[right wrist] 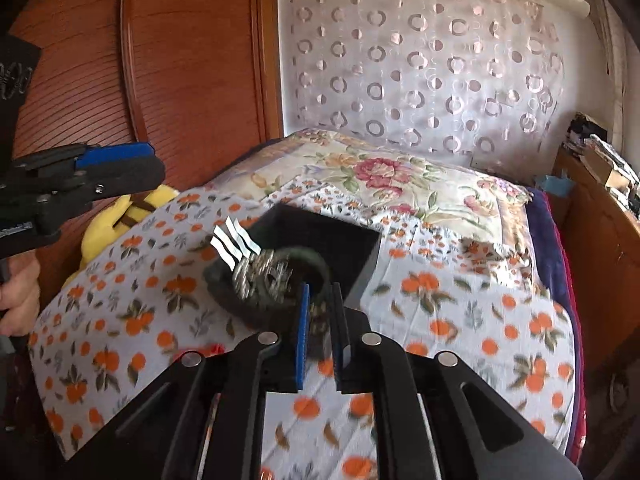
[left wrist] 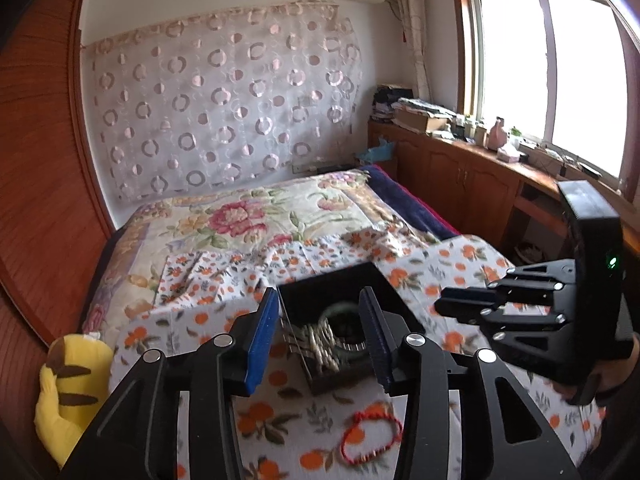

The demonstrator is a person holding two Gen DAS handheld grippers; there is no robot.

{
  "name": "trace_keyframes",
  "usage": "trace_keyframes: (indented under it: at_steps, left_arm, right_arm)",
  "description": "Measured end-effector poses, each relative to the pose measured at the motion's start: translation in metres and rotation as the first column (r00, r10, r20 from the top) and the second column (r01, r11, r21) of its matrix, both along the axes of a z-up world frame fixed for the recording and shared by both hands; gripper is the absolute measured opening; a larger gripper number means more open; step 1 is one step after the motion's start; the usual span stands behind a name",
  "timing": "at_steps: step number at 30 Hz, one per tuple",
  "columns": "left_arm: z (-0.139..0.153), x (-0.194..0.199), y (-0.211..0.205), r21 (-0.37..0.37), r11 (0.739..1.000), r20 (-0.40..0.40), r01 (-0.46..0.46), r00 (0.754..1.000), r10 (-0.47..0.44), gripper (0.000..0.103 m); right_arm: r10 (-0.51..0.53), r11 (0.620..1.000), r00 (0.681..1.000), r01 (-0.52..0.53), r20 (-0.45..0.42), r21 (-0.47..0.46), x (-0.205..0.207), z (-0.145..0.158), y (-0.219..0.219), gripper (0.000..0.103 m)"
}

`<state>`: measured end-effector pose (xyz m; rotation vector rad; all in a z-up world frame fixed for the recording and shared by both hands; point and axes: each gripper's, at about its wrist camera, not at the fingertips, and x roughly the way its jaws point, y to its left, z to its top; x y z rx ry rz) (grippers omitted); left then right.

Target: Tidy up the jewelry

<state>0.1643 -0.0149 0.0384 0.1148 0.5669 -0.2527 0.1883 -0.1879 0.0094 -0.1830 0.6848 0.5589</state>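
Closest to my left tool (left wrist: 320, 334), spread wide, a red string bracelet (left wrist: 370, 438) lies on the bed (left wrist: 460, 276) just before the black jewelry box (left wrist: 352, 312), awaiting storage. Right tool (right wrist: 320, 320) looks pinched on a dark bangle (right wrist: 316, 268) above the box's silver pieces (right wrist: 260, 276), though blur hides contact.

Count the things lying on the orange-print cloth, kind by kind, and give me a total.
Black box: 1
Green bangle: 1
Silver bracelets, a blurred bundle, counted as one: 1
Red string bracelet: 1
Total: 4
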Motion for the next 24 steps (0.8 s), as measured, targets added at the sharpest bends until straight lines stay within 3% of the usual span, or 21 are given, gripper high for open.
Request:
trace_keyframes:
  at_steps: [3, 10, 12, 24]
  left_arm:
    - [-0.012, -0.011, -0.002, 0.006, 1.000, -0.016, 0.011, 1.000, -0.010, 0.043]
    - [-0.043, -0.024, -0.007, 0.030, 0.999, -0.073, 0.029, 0.997, -0.027, 0.046]
    - [-0.051, -0.024, -0.007, 0.038, 0.999, -0.086, 0.028, 0.996, -0.024, 0.046]
    - [-0.096, -0.018, 0.008, 0.052, 0.999, -0.193, -0.004, 0.981, 0.014, 0.047]
  right_arm:
    - [0.011, 1.000, 1.000, -0.011, -0.010, 0.001, -0.020, -0.009, -0.008, 0.022]
    - [0.029, 0.999, 0.996, -0.031, -0.080, -0.020, -0.056, -0.040, -0.020, 0.026]
    - [0.032, 0.999, 0.995, -0.034, -0.093, -0.025, -0.063, -0.046, -0.023, 0.034]
    - [0.066, 0.993, 0.984, -0.080, -0.165, -0.082, -0.090, -0.078, -0.024, 0.037]
